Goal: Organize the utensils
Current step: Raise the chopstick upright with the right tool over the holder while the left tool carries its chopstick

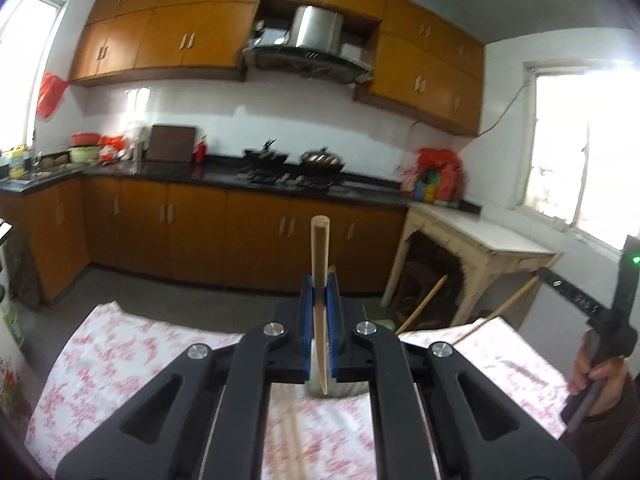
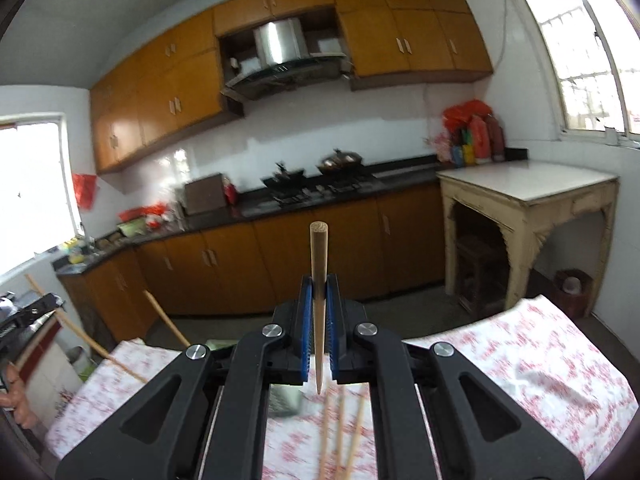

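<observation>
Both hand-held grippers raised above the desk (image 1: 100, 360), each clamped on one wooden chopstick.

Left hand-held gripper (image 1: 320, 292): blue pads closed on the left chopstick (image 1: 320, 264), which stands nearly upright between them, blunt end above the fingertips, tapered end below, pointing toward a pale container (image 1: 316, 384) partly hidden just beneath the jaws.

Right hand-held gripper (image 2: 319, 296): pads pressed together on the right chopstick (image 2: 319, 264), gripped the same way, round butt uppermost, pointed tip hanging below over a dark, blurred object that cannot be identified. Loose chopsticks (image 2: 340, 432) lie on the cloth beneath this gripper.

Step in hand, as judged: carrying each stick to be gathered with the others. Keep each stick vertical and lower it tip first; release only when the tip is well inside or resting, since a thin round stick can pivot in flat pads. Bring the arms in one at a time to avoid crossing.

Materials: chopsticks are pale, smooth wood, round in section and tapering; pads are ribbed blue rubber on black rigid linkages; the desk is covered in a soft, wrinkled white cloth with a red floral print.
</observation>
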`<state>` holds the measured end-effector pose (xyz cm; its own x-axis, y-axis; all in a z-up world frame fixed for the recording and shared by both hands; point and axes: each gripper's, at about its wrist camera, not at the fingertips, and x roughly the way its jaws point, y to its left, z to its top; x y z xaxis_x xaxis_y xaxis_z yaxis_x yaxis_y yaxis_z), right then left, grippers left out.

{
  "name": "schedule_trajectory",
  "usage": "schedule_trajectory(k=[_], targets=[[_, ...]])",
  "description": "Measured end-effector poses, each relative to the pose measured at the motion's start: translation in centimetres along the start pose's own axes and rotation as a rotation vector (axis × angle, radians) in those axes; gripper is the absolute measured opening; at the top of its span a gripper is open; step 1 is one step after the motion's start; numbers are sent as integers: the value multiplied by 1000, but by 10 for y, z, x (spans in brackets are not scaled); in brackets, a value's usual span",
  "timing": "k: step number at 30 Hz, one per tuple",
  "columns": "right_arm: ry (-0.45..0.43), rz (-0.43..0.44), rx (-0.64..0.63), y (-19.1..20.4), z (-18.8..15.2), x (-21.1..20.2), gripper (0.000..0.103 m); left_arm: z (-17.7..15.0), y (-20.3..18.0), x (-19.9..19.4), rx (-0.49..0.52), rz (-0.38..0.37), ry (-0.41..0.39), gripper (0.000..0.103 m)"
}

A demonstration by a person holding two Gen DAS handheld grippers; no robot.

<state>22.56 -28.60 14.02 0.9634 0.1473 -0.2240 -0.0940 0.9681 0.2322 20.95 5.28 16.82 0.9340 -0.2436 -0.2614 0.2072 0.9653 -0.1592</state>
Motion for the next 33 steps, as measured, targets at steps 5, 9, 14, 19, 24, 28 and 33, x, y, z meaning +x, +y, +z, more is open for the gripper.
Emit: schedule_trajectory(k=[5,9,14,19,24,28,33], targets=[[-18,69,-22,27,14,19,7,30,-37,17,56,-29,-56,7],[9,88,-42,43,12,45,7,43,-58,51,95,-8,-48,7],[53,87,-52,52,4,78,7,42,-64,98,121,43,20,7],[109,103,-24,52,-8,100,7,27,-52,130,98,50,95,7],[170,122,-14,53,-21,118,7,12,-41,149,83,47,153,7],[204,131,3,51,-27,124,7,5,-38,160,77,45,174,7],[243,141,19,49,-31,133,7,1,-35,167,71,38,189,7]])
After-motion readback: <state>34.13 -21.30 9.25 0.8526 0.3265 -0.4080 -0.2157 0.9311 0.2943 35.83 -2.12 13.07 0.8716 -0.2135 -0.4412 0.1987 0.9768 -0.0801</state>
